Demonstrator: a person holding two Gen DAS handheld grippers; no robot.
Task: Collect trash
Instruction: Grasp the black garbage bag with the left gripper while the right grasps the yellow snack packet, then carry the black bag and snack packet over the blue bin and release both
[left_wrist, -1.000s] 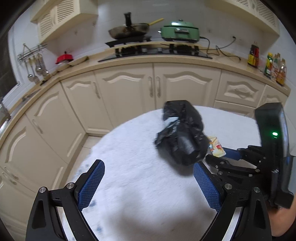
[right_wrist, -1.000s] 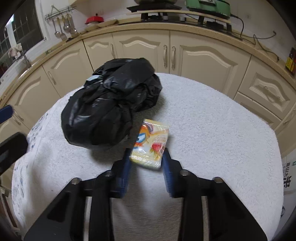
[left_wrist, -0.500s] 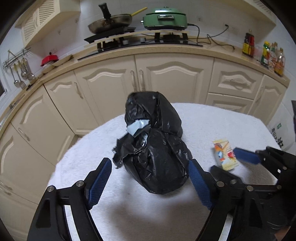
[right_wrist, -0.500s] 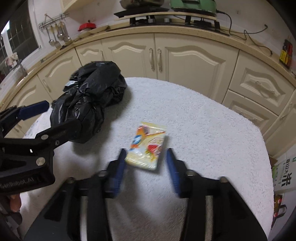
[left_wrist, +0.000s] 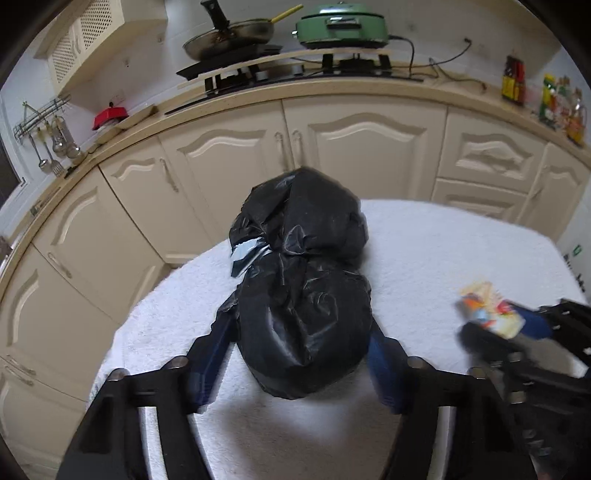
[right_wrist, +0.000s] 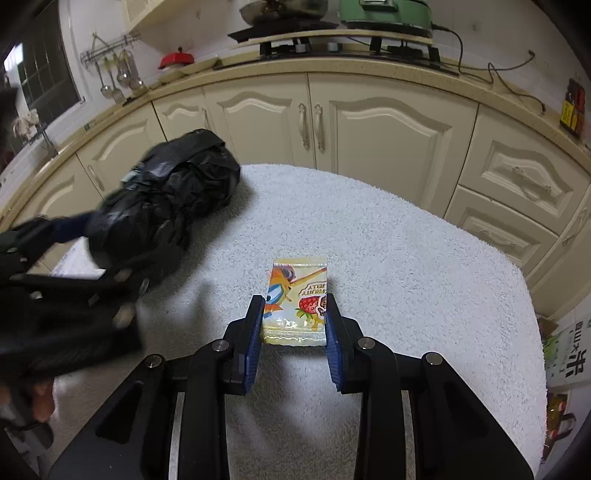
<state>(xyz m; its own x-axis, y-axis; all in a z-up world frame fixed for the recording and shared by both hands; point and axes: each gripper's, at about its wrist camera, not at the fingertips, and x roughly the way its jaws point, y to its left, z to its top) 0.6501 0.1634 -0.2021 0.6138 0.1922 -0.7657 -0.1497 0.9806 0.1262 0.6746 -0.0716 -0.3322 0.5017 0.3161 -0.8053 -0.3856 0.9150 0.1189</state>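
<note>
The bag (left_wrist: 303, 314) is being squeezed by the closing left gripper (left_wrist: 299, 354); the packet (right_wrist: 297, 302), at its 3 o'clock, is being clamped by the closing right gripper (right_wrist: 295, 325), and thin film risks slipping.

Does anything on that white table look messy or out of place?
Only the trash itself: a crumpled black garbage bag with a pale torn strip at its neck, and a loose fruit jelly wrapper lying flat on the white tablecloth. Nothing looks spilled or broken.
</note>
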